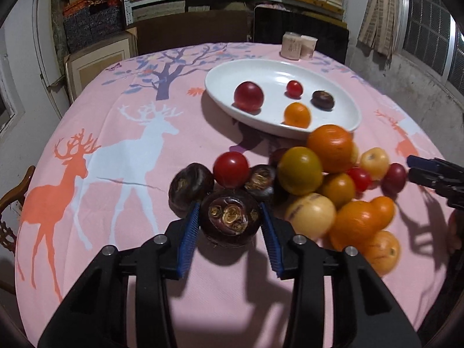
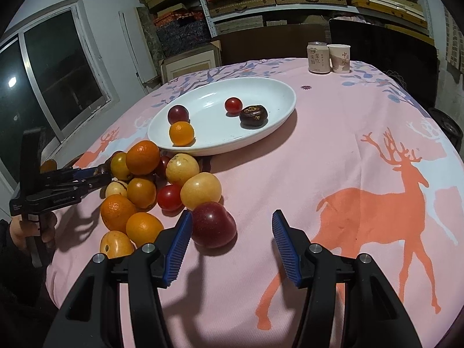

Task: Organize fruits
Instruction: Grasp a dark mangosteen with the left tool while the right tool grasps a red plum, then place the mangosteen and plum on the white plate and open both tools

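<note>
Glossy fruit, matt cloth, ribbed blue pads

Between the left gripper's (image 1: 230, 220) ribbed blue plastic pads (image 1: 190, 232) sits a rough, dull water chestnut (image 1: 229, 220); beyond, a glazed white plate (image 1: 220, 78) shines on the matt woven tablecloth (image 1: 116, 110).

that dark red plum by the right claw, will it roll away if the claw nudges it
Probably yes: the plum looks round and smooth, so a push from one finger could send it rolling across the flat tablecloth. It lies beside the left finger of the right claw, off-centre, so closing now may shove it sideways first.
</note>
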